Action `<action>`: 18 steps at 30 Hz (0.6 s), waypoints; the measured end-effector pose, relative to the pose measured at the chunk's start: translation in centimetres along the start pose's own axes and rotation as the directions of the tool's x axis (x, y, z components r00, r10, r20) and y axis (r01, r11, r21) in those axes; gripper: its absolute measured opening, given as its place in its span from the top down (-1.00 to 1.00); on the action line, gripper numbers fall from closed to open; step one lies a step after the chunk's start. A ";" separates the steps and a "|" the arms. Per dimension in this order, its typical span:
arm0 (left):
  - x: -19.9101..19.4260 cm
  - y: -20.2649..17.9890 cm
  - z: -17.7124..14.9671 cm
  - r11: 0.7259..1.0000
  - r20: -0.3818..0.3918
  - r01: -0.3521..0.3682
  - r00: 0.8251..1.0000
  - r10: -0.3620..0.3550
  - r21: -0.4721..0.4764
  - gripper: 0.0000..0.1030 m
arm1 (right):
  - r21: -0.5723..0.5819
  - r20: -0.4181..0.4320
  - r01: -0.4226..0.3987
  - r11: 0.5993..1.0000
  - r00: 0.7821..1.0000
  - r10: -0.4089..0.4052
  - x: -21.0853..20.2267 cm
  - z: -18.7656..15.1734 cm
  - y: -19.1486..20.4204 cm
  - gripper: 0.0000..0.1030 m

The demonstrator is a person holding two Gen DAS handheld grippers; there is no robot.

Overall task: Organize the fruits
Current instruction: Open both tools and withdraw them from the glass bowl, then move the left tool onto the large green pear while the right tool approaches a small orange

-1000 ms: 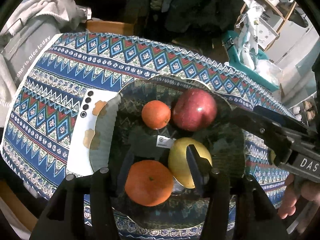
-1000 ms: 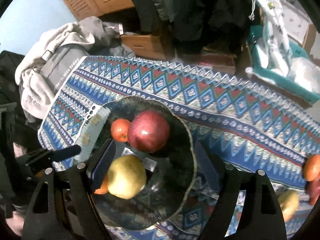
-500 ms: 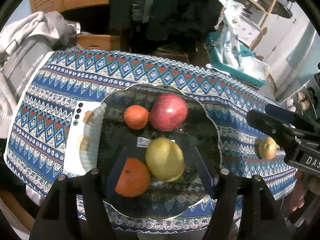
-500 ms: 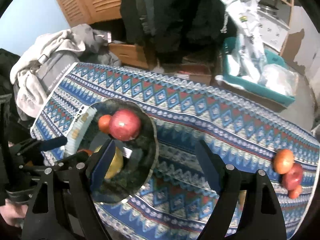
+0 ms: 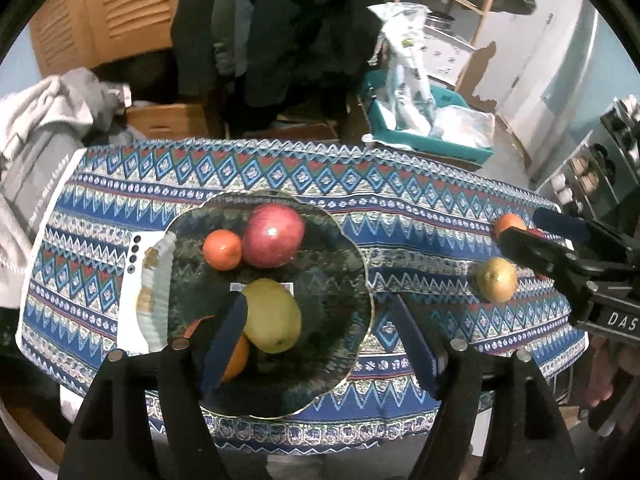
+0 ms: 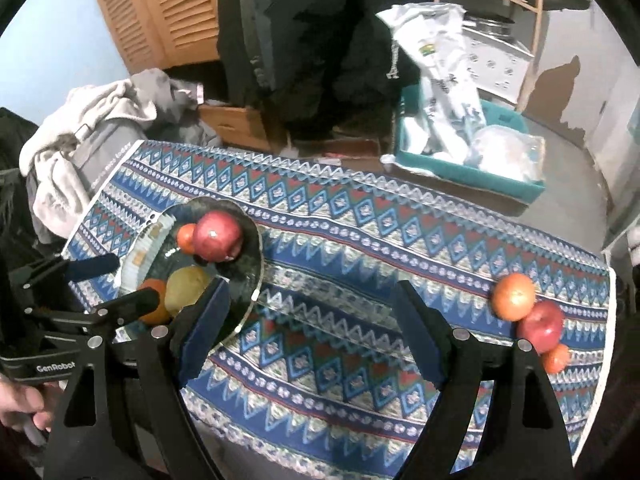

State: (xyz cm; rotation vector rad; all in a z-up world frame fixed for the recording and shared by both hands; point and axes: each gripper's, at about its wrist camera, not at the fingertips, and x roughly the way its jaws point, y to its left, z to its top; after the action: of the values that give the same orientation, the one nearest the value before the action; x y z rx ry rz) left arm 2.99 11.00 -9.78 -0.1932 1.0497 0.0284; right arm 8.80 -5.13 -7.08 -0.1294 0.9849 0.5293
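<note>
Four fruits already in the dark glass plate (image 5: 360, 264) near the left end of the table: a red apple (image 5: 274, 236) and a small orange (image 5: 222, 250) toward the far rim, a yellow-green pear (image 5: 272, 316) in the middle, a larger orange (image 5: 234, 354) at the near rim, half hidden behind a finger pad. Loose fruit well apart from the plate, at the right end of the patterned tablecloth (image 6: 340, 240): a tomato-like orange fruit (image 6: 513, 297), a second red apple (image 6: 542, 326) touching it, a small orange piece (image 6: 557, 358) just beside the edge, and, in the left wrist view only, a second pear (image 5: 497, 280) a little inward of that cluster. Probably one of these next, and clearly nearer the right gripper (image 6: 310, 328): cluster to the right of its fingers and slightly ahead, so a swing toward the right edge called for before any descent. Right gripper wide apart, nothing between the pads, only cloth below. Left gripper (image 5: 320, 332) above the plate, jaws opening, no pad pressing on anything, pear and larger orange lying under the left finger (image 5: 224, 340) rather than in a grip. Round fruits mostly, no long axis to line up; the loose pear slightly elongated, stem end turned toward the near edge as far as can be told. Apple glossy and smooth, likely prone to rolling if nudged; the touching pair liable to shift together. White phone-like slab (image 5: 136, 264) tucked under the plate's left rim.
</note>
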 end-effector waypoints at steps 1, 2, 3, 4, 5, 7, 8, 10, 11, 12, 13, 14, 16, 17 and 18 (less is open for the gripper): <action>-0.2 -0.5 -0.1 1.000 0.006 -0.004 1.000 0.004 0.014 -0.55 | 0.007 0.006 0.001 1.000 1.000 -0.001 -0.5 -0.3 -0.4 -0.64; -0.4 -0.9 -0.1 1.000 0.011 -0.004 1.000 0.004 0.025 -0.55 | 0.012 0.009 0.001 1.000 1.000 -0.001 -0.8 -0.5 -0.7 -0.66; -0.6 -1.2 -0.2 0.999 0.013 -0.004 1.000 0.004 0.035 -0.55 | 0.016 0.012 0.001 1.000 1.000 -0.001 -1.1 -0.8 -1.0 -0.67; -0.7 -1.6 -0.2 0.999 0.014 -0.002 1.000 0.002 0.043 -0.55 | 0.020 0.013 0.002 1.000 1.000 -0.002 -1.5 -1.2 -1.3 -0.67; -0.8 -2.1 -0.3 0.999 0.013 0.004 1.000 -0.004 0.054 -0.55 | 0.023 0.012 0.004 1.000 1.000 -0.004 -1.8 -1.5 -1.7 -0.67; -1.0 -2.7 -0.3 0.998 0.014 0.011 1.000 -0.012 0.065 -0.55 | 0.028 0.011 0.005 1.000 1.000 -0.006 -2.4 -2.0 -2.2 -0.67; -1.1 -3.2 -0.4 0.997 0.015 0.013 1.000 -0.014 0.077 -0.55 | 0.032 0.012 0.006 0.999 1.000 -0.006 -2.7 -2.3 -2.5 -0.68; -1.4 -4.0 -0.5 0.995 0.015 0.014 1.000 -0.016 0.096 -0.55 | 0.035 0.015 0.008 0.999 1.000 -0.009 -3.2 -2.8 -3.1 -0.68; -1.5 -4.5 -0.5 0.994 0.016 0.017 1.000 -0.019 0.106 -0.55 | 0.037 0.015 0.011 0.999 1.000 -0.012 -3.5 -3.0 -3.4 -0.68; -1.6 -4.9 -0.5 0.993 0.018 0.019 1.000 -0.021 0.115 -0.55 | 0.041 0.017 0.013 0.999 1.000 -0.014 -3.8 -3.3 -3.7 -0.68; -1.7 -5.2 -0.5 0.992 0.019 0.020 1.000 -0.022 0.122 -0.55 | 0.046 0.019 0.013 0.999 1.000 -0.014 -4.0 -3.5 -4.0 -0.68; -1.9 -5.8 -0.6 0.991 0.021 0.022 0.999 -0.025 0.134 -0.56 | 0.050 0.020 0.012 0.999 1.000 -0.013 -4.2 -3.7 -4.2 -0.68; -2.0 -6.6 -0.7 0.988 0.021 0.027 0.999 -0.031 0.153 -0.62 | 0.059 0.020 0.014 0.998 1.000 -0.015 -4.7 -4.3 -5.0 -0.68; -1.9 -7.1 -0.8 0.986 0.022 0.028 0.999 -0.032 0.163 -0.67 | 0.060 0.023 0.016 0.998 1.000 -0.018 -5.0 -4.5 -5.3 -0.68; -1.9 -7.4 -0.9 0.985 0.021 0.029 0.999 -0.033 0.173 -0.67 | 0.063 0.025 0.024 0.998 0.999 -0.026 -5.3 -4.8 -5.7 -0.68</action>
State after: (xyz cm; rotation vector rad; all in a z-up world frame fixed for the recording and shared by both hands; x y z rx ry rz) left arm 2.13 3.68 -7.53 -0.0521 1.0192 -0.0881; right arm 5.59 -13.59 -6.18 -0.0783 0.9724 0.4758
